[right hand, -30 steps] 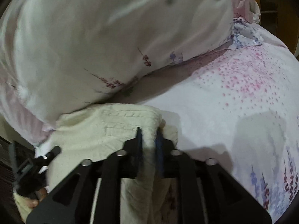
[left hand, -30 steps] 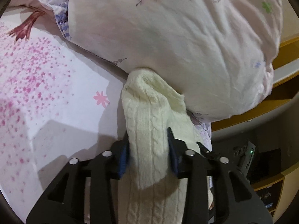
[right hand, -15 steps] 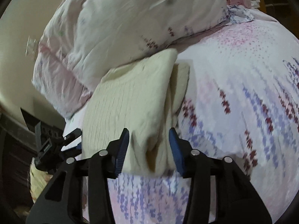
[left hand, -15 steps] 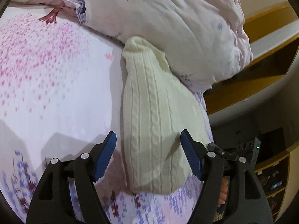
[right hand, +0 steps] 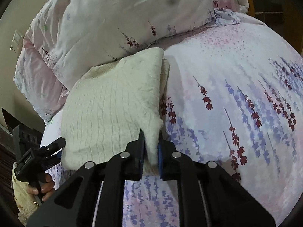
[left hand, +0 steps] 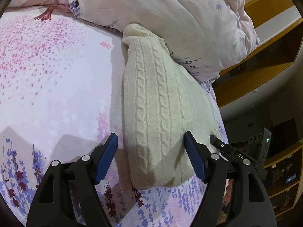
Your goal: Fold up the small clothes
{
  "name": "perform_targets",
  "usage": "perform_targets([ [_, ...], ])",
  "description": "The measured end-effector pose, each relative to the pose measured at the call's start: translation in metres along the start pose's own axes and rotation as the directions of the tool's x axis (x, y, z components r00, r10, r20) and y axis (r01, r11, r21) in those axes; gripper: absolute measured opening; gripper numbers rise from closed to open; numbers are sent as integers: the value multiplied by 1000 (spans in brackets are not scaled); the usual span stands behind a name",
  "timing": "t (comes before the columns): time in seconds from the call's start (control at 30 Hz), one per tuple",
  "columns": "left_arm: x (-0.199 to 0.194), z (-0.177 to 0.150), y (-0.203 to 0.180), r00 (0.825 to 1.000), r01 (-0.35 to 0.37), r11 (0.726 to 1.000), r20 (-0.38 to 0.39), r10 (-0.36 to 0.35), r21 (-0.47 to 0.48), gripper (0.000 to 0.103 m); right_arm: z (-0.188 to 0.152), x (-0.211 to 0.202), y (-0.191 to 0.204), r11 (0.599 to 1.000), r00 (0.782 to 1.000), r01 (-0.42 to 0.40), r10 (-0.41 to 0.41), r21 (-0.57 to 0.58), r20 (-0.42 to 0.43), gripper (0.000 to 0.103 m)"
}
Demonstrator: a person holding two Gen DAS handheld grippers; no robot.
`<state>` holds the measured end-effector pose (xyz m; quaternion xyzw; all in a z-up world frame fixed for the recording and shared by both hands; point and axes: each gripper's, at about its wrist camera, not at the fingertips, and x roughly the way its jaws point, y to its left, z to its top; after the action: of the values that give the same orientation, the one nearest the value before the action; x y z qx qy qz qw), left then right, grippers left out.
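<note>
A cream cable-knit garment (left hand: 155,94) lies folded into a thick oblong on the flowered bedsheet (left hand: 47,75), its far end tucked against a bundled quilt (left hand: 180,19). My left gripper (left hand: 150,134) is open and straddles the garment's near end, its blue pads clear of the knit. In the right wrist view the same garment (right hand: 113,104) lies left of centre. My right gripper (right hand: 151,132) is closing, with its pads pinching the garment's near right corner. The left gripper (right hand: 43,151) also shows there at the garment's left edge, held by a hand (right hand: 41,187).
The quilt (right hand: 113,19) fills the far side of the bed. The bedsheet (right hand: 227,94) spreads out to the right of the garment. A wooden shelf unit (left hand: 265,28) and a dark device with a green light (left hand: 265,140) stand past the bed's edge.
Both grippers let go of the garment and drew back toward its near end. The left one now stands wide open. The right one opened, then closed on the near corner.
</note>
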<state>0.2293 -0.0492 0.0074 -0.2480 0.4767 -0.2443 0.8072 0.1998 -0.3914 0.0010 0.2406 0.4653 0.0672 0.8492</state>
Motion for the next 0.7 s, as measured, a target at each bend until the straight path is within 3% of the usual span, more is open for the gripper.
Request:
perform_targets([
  [0.07,0,1,0,1000,-1,1000,-4,1,-1,73,2,0,3,1000,1000,6,-6,0,-14,22],
  [0.13,-1,5,-1,1000,-6,1000,-4,6,-4,75,7,-4,2,999,1000,-16,17,39,-13,45],
  [0.23,-2,13,-5,999,-39,999,9,39,14,81,18,-9,-7,992,997,-76,74,105,25,60],
  [0.43,11,32,-19,995,-97,990,5,97,106,89,48,15,-22,961,986,-162,166,225,1,67],
  [0.7,32,47,-26,990,-132,980,-25,137,149,92,64,50,-21,953,981,-166,186,252,-57,67],
])
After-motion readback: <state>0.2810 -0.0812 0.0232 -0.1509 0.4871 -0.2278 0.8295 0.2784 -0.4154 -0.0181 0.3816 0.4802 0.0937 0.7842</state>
